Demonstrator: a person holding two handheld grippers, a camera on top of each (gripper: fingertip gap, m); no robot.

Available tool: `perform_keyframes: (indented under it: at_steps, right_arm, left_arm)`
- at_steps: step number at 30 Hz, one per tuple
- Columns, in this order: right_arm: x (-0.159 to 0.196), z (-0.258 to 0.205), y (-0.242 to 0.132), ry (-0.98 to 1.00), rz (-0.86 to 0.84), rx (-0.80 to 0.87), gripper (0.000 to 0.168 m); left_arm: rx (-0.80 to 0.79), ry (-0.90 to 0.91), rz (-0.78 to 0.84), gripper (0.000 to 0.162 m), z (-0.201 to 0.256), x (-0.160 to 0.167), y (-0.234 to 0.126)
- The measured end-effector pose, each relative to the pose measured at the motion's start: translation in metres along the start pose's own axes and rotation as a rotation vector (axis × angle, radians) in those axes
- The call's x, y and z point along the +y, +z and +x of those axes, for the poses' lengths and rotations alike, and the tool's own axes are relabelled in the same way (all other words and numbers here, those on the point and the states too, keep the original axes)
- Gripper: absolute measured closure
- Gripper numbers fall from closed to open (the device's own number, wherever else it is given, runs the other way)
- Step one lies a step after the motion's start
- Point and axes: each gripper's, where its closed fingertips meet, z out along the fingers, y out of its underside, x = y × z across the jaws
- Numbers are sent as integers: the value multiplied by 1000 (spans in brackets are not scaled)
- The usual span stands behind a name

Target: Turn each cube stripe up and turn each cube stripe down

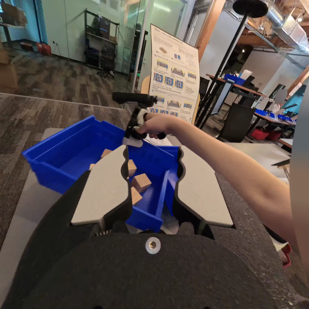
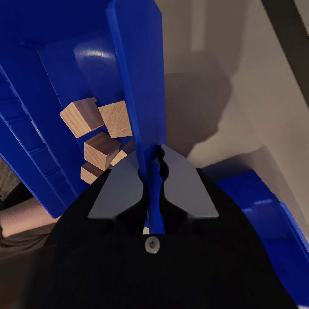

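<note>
A blue bin (image 1: pixel 66 155) is tilted over the grey mat and holds several wooden cubes (image 1: pixel 141 182). In the right wrist view the cubes (image 2: pixel 82 118) lie bunched against the bin's wall (image 2: pixel 138 66); no stripe shows on their visible faces. My right gripper (image 2: pixel 148 150) is shut on that wall's rim. It also shows in the left wrist view (image 1: pixel 132 142) at the bin's far rim, held by a hand. My left gripper (image 1: pixel 153 148) is open, its fingers (image 1: pixel 107 184) spread on either side of the bin's near corner.
A second blue bin (image 2: pixel 267 209) lies to the right of the held one. The grey mat (image 1: pixel 25 209) covers the table. A person's forearm (image 1: pixel 217 158) crosses from the right. A poster board (image 1: pixel 173 71) and a black pole (image 1: pixel 225 66) stand behind the table.
</note>
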Motion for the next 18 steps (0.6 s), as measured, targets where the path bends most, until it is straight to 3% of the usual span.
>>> perform_keyframes:
  at_steps: [6,12,15,18]
  right_arm:
    - [-3,21,60,100,-20,-10,152]
    - [5,38,82,201,-21,-56,150]
    - [-2,40,72,184,52,-74,146]
    - [-19,51,24,140,259,3,140]
  left_arm:
    - [78,7,-73,104,9,11,11]
    - [97,-41,-84,103,1,14,13]
    - [88,-53,-100,102,-4,16,15]
    - [91,-54,-105,102,-4,17,16]
